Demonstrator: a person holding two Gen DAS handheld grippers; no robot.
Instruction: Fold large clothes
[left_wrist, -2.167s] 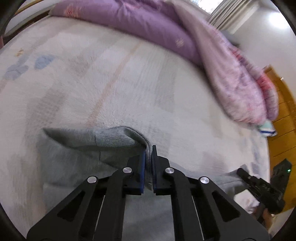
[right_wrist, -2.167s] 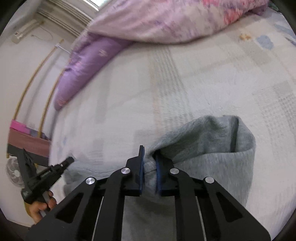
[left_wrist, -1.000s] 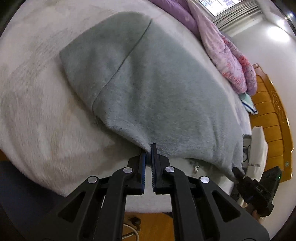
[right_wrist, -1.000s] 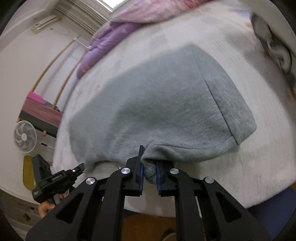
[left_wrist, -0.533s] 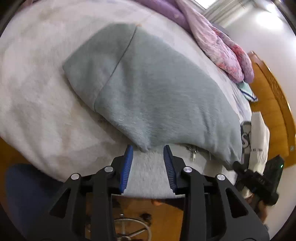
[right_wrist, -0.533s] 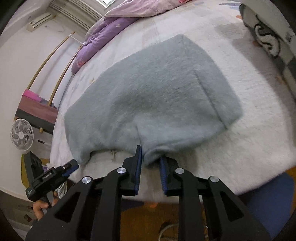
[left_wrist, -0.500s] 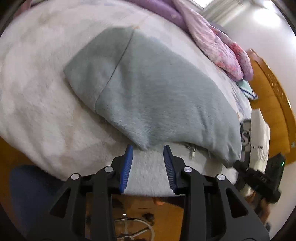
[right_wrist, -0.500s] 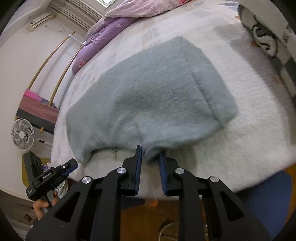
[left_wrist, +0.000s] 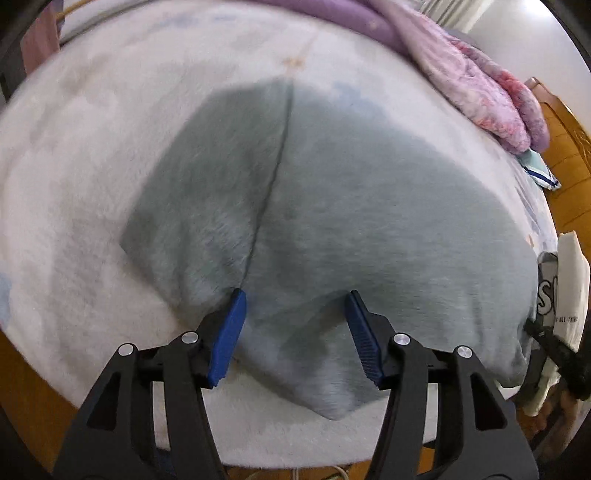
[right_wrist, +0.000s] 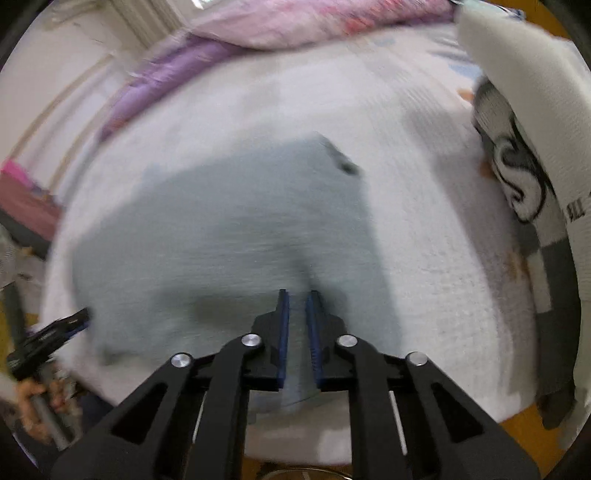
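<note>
A grey sweatshirt (left_wrist: 351, 206) lies folded and flat on the white fleece bed (left_wrist: 74, 155). It also shows, blurred, in the right wrist view (right_wrist: 221, 236). My left gripper (left_wrist: 295, 325) is wide open, its blue pads just above the garment's near edge, holding nothing. My right gripper (right_wrist: 297, 317) has its pads a narrow gap apart over the near hem; I see no cloth pinched between them. The other gripper shows at the edge of each view: the right one (left_wrist: 554, 354) and the left one (right_wrist: 48, 339).
A purple and pink quilt (left_wrist: 461, 70) is bunched along the far side of the bed. A white and grey folded garment (right_wrist: 524, 155) lies at the right. Wooden furniture (left_wrist: 569, 155) stands to the right; the bed's near edge drops to a wooden floor.
Both grippers pulled the sweatshirt back and laid it flat, then let go. The left jaws have opened wide and moved in over the near edge; the right view has swung forward, blurred.
</note>
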